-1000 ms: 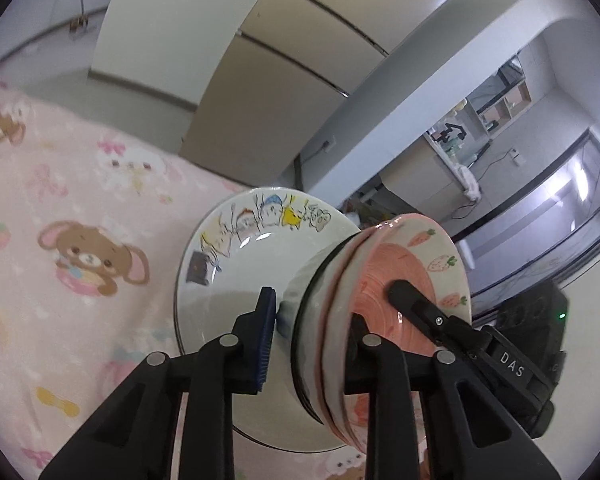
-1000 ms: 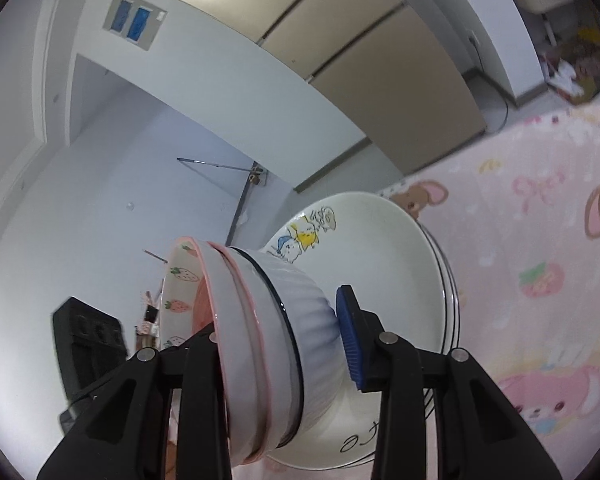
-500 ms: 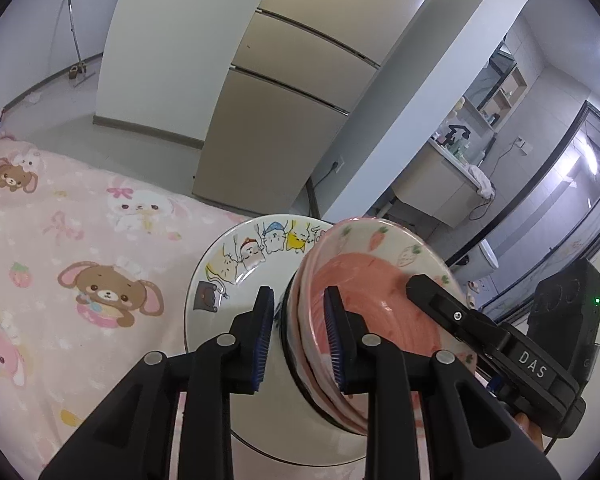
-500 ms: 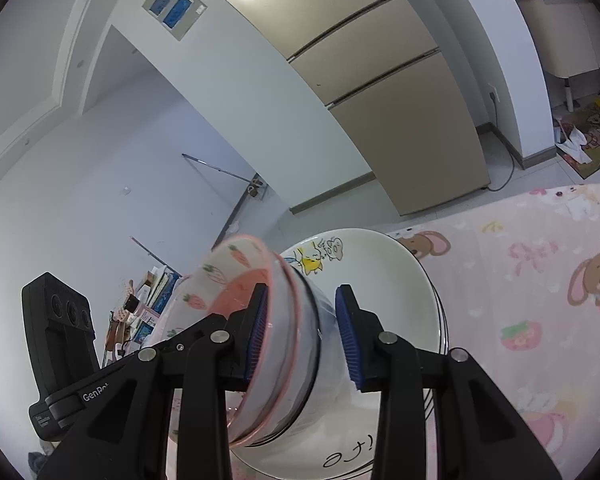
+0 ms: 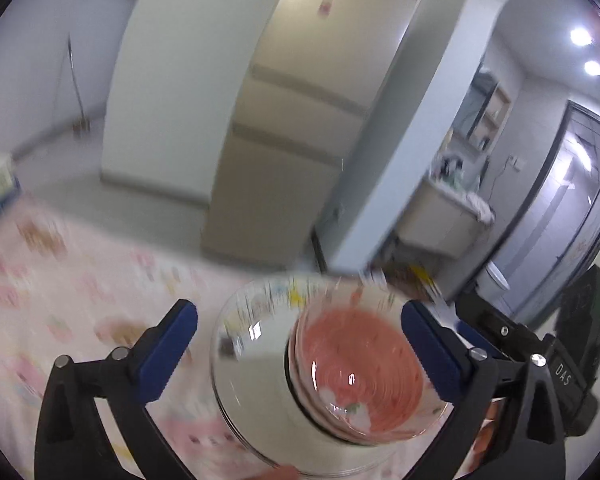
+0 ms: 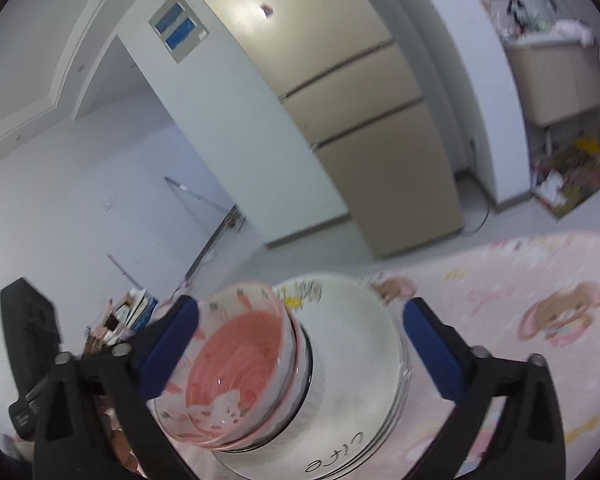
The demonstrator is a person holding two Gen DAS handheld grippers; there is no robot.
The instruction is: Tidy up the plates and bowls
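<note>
From my left wrist cam everything's pretty smeared, but my left gripper (image 5: 300,336) has its fingers spread wide, gripping nothing. The bowls (image 5: 360,364), pink one on top, sit nested on the plates (image 5: 252,384) between the blue pads (image 5: 168,348), not touching either pad as far as I can tell. All of it rests on the pink cloth (image 5: 40,300), and my other gripper shows black at the right edge. Right wrist cam is sharper: my right gripper (image 6: 300,340) is spread wide too. The bowls (image 6: 240,360) sit stacked on the plates (image 6: 364,360), near the left pad (image 6: 168,340), with the cloth (image 6: 540,300) underneath and the fridge (image 6: 360,120) behind.
</note>
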